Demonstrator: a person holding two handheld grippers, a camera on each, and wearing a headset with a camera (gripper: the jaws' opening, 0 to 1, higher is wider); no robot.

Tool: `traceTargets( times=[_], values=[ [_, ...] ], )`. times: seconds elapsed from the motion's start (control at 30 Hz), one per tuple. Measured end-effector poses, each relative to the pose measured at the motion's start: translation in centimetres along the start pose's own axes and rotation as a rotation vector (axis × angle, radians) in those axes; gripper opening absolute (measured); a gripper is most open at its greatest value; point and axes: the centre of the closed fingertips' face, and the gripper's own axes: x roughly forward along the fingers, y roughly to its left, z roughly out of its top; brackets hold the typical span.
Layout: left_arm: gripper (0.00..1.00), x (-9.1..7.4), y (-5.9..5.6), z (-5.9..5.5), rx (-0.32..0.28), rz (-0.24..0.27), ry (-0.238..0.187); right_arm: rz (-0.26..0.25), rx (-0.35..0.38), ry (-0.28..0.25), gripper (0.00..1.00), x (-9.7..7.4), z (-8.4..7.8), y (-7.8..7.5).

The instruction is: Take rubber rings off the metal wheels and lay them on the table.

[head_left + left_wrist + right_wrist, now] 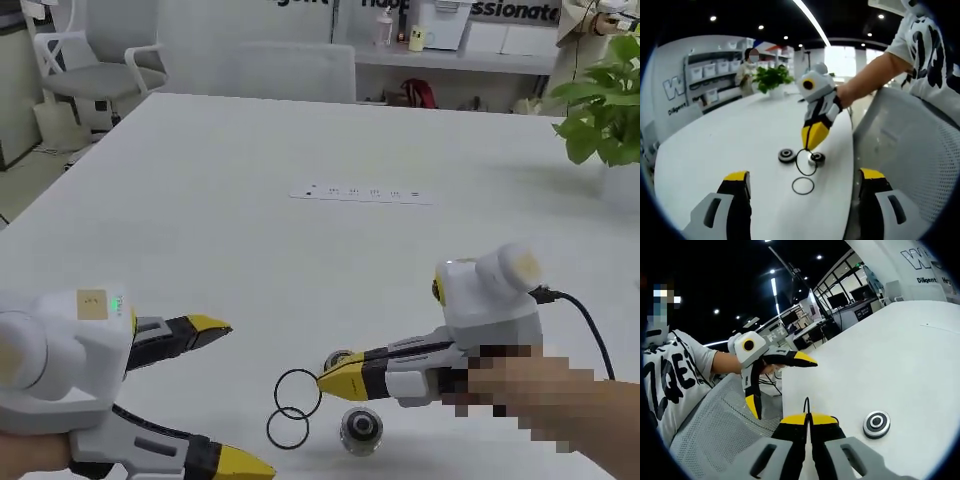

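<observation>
While the right tool [330, 378] is pressed shut, its 2 yellow tips pinch a black rubber ring [277, 392], which hangs from them towards the white tabletop [300, 260]; whether the ring's low edge touches the surface cannot be told. In the right gripper view that ring shows as a thin dark line rising from between the closed jaws.

A second rubber ring [268, 428] lies flat on the tabletop at 6 o'clock from the held one in the head view, their outlines just meeting. At 3 o'clock from this loose ring, just beside it, rests a metal wheel [360, 428] with its shiny hub up. Another metal wheel [340, 358] sits at 12 o'clock from the right tool's tips, partly hidden behind them; the right gripper view shows a dark band round its rim.

At 8 o'clock in the head view the left tool [222, 393] is spread wide and holds nothing, its jaws apart from both rings and pointing towards them.

At 12 o'clock, well apart from the work, a white power strip [360, 193] lies in the tabletop. A green plant [600, 110] stands at 2 o'clock and a white office chair [80, 55] at 11 o'clock, beyond the tabletop's edge.
</observation>
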Motion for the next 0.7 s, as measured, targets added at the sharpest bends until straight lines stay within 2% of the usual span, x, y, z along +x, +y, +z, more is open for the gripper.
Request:
traceTargets(
  times=[0.7],
  values=[
    [0.90,-0.2,0.2,-0.8,0.002,0.006,0.013,-0.004,0.044,0.068,0.00,1.6,-1.9,-0.7]
  ],
)
